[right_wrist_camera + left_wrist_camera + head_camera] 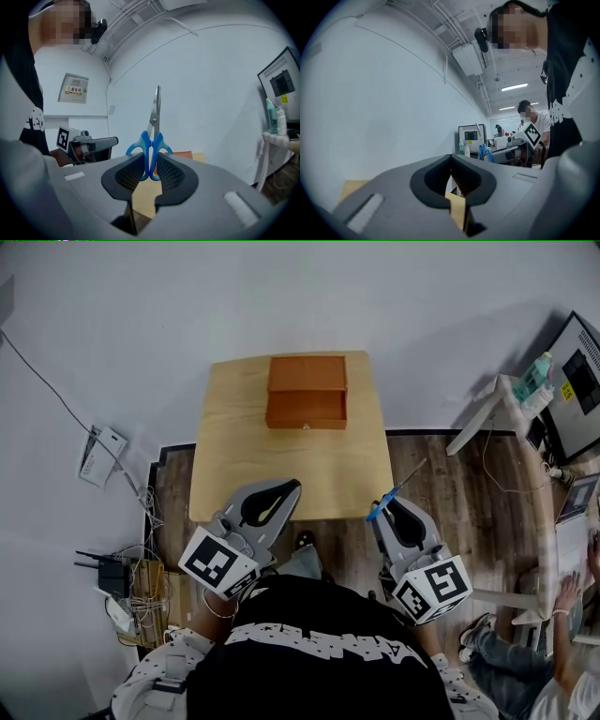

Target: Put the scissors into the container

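**Scissors clamped in right gripper; container well apart.**
The right gripper (150, 165) grips the scissors (153, 136) by the blue handles, w/ pads pressed on both sides. Blades are closed and point fwd, away from the jaws. The right gripper view shows this pad contact. The head view alone shows the whole orange container (307, 392) at the far side of the table (234, 465), w/ the scissors just off the table's near right corner. Left gripper (451, 161): jaws together, nothing btwn them.
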Demonstrator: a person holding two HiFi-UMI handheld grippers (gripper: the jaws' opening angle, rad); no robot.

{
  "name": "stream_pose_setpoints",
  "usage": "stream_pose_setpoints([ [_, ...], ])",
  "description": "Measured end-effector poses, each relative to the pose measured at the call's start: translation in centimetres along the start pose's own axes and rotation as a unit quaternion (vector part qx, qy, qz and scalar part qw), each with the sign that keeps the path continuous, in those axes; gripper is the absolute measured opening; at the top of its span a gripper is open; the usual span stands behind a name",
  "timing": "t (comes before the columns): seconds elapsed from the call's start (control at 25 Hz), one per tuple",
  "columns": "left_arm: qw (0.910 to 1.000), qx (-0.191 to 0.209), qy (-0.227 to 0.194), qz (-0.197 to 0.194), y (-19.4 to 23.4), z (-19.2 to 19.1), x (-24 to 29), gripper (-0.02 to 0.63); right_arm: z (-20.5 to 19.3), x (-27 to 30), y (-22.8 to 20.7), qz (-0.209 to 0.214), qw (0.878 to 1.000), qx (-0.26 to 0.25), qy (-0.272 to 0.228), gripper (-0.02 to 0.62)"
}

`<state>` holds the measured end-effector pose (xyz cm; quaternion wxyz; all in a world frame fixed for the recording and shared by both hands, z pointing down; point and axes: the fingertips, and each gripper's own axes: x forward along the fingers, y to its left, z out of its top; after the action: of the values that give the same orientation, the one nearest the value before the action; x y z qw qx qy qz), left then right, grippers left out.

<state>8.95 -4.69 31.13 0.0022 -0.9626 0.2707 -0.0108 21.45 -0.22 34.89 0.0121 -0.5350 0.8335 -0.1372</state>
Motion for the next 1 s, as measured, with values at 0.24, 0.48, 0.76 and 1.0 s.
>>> stream_pose_setpoints([
  [0.24, 0.9999, -0.006, -0.006, 0.008, 3.5, 0.0, 1.5, 0.0, 0.7, 3.2, -1.1, -0.001, 1.0, -0.006, 0.003, 0.098],
  [0.48, 0.9998, -0.007, -0.014, 0.012, 7.0, 0.3, 2.9, 0.0, 1.4, 6.6, -2.3, -0.005, 1.0, -0.01, 0.009, 0.098],
  [0.76, 0.9996, -0.014, -0.015, 0.019, 11.3, -0.4, 4.1, 0.001, 1.6, 10.9, -3.2, -0.007, 1.0, -0.018, 0.024, 0.097],
  [1.0, 0.9995, -0.024, -0.014, 0.014, 14.3, -1.2, 5.0, 0.002, 1.5, 14.3, -4.0, -0.014, 0.999, -0.021, 0.038, 0.098],
])
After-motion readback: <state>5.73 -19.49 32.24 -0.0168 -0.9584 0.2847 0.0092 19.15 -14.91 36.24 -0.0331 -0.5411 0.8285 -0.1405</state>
